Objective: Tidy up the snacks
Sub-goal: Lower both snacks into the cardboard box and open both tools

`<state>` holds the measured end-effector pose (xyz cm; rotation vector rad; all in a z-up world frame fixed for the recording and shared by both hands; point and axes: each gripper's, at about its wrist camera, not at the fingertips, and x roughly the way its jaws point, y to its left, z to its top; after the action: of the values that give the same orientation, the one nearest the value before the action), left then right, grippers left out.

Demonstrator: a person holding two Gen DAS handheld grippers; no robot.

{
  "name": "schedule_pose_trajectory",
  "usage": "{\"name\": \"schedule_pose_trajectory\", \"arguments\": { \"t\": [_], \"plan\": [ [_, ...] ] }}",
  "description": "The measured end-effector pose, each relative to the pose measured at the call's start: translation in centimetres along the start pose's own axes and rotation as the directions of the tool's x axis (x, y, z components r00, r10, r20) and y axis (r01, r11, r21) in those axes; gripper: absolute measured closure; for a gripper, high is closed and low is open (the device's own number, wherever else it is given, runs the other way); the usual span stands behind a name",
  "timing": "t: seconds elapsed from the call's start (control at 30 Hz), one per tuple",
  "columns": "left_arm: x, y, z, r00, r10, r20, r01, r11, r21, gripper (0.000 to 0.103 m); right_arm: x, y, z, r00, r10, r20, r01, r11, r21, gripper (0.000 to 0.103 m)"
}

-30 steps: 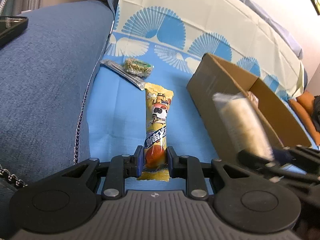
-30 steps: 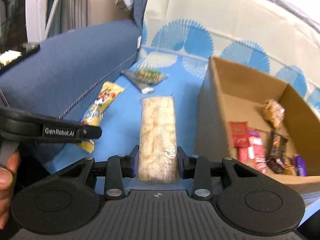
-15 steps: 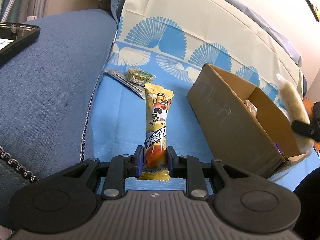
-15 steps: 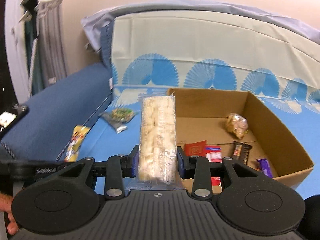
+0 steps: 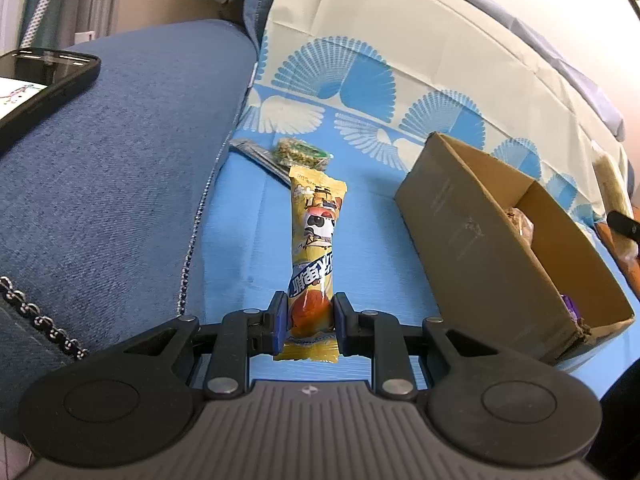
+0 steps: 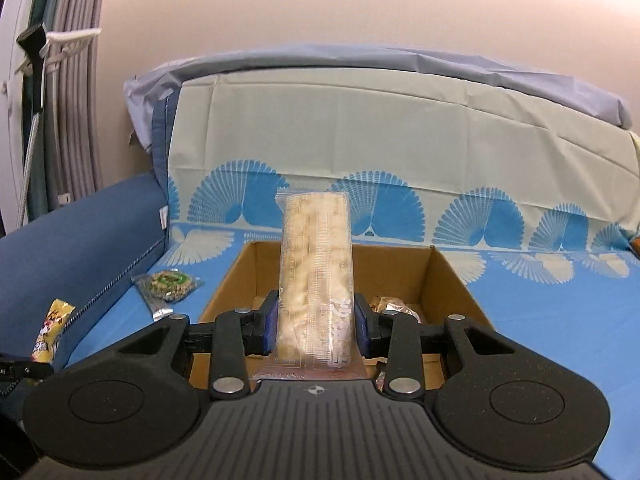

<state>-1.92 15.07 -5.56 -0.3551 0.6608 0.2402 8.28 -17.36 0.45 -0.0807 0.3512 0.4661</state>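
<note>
Left wrist view: the left claw [image 5: 308, 322] pinches the near end of a yellow snack bar [image 5: 314, 240] lying on the blue sheet [image 5: 240, 248], left of the cardboard box [image 5: 480, 240]. The right claw [image 6: 316, 320] grips a clear pack of crackers [image 6: 316, 264] above the box's near side. A green snack packet [image 6: 172, 282] lies left of the box.

Blue sofa armrest [image 5: 120, 184] w/ a black phone [image 5: 44, 80] lying on top, screen lit; blue-and-cream fan-print cover [image 6: 400, 168] over seat & backrest, grey-blue sheet [image 6: 360, 62] draped along the top, grey curtains [image 6: 76, 120] at left by pale wall [image 6: 320, 4].
</note>
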Motion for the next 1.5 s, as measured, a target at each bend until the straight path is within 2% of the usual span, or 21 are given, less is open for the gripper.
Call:
{"name": "schedule_pose_trajectory", "arguments": {
  "t": [0.1, 0.23, 0.37, 0.6, 0.77, 0.93, 1.0, 1.07, 1.17, 1.33, 1.4, 1.43, 1.5],
  "plan": [
    [-0.1, -0.1, 0.4, 1.000, 0.017, -0.024, -0.018, 0.998, -0.054, 0.077, 0.4, -0.2, -0.7, 1.000, 0.031, -0.003, -0.031, 0.999, 0.026, 0.065],
    [-0.5, -0.6, 1.3, 0.999, 0.000, -0.035, -0.006, 0.987, -0.161, 0.077, 0.4, -0.8, -0.4, 0.999, 0.047, 0.001, -0.047, 0.997, 0.066, 0.065],
    [-1.0, -2.8, 2.9, 0.999, -0.036, -0.012, 0.033, 0.982, -0.186, 0.077, 0.8, -1.6, 0.0, 0.999, 0.040, -0.005, -0.039, 0.991, 0.130, 0.065],
    [-1.2, -9.2, 6.6, 0.990, -0.139, 0.030, 0.142, 0.978, -0.151, 0.077, 1.0, -1.9, 0.1, 1.000, 0.011, -0.019, -0.007, 0.987, 0.159, 0.065],
    [-1.1, -16.0, 9.5, 0.963, -0.263, 0.066, 0.268, 0.959, -0.089, 0.077, 1.1, -2.7, 0.1, 0.999, -0.027, -0.017, 0.030, 0.980, 0.198, 0.065],
    [-1.9, -21.7, 11.3, 0.926, -0.364, 0.096, 0.363, 0.931, 0.033, 0.076, 0.9, -3.0, -0.2, 0.999, -0.052, -0.016, 0.054, 0.977, 0.208, 0.064],
    [-2.1, -22.3, 11.1, 0.918, -0.387, 0.084, 0.383, 0.922, 0.059, 0.064, 0.9, -3.0, -0.3, 0.998, -0.058, -0.024, 0.062, 0.976, 0.207, 0.061],
    [-2.3, -22.0, 10.4, 0.923, -0.375, 0.086, 0.369, 0.927, 0.071, 0.055, 0.9, -2.9, -0.2, 0.998, -0.063, -0.022, 0.066, 0.977, 0.201, 0.054],
    [-2.0, -19.7, 9.3, 0.942, -0.325, 0.088, 0.321, 0.945, 0.056, 0.055, 0.9, -2.9, -0.2, 0.997, -0.066, -0.024, 0.070, 0.978, 0.197, 0.051],
    [-0.8, -12.6, 6.9, 0.976, -0.197, 0.088, 0.196, 0.980, 0.029, 0.056, 1.3, -2.1, -0.4, 0.998, -0.055, -0.036, 0.060, 0.984, 0.165, 0.048],
    [-0.1, -9.8, 6.1, 0.985, -0.162, 0.056, 0.161, 0.987, 0.023, 0.064, 1.4, -1.7, -0.3, 0.998, -0.050, -0.038, 0.055, 0.987, 0.148, 0.047],
    [0.3, -8.2, 5.8, 0.987, -0.154, 0.035, 0.154, 0.988, 0.023, 0.071, 1.5, -1.5, -0.4, 0.998, -0.048, -0.040, 0.053, 0.989, 0.140, 0.047],
    [1.1, -6.2, 5.4, 0.991, -0.134, 0.014, 0.133, 0.991, 0.032, 0.076, 1.6, -1.2, -0.4, 0.998, -0.044, -0.043, 0.049, 0.990, 0.129, 0.047]
  ]
}}
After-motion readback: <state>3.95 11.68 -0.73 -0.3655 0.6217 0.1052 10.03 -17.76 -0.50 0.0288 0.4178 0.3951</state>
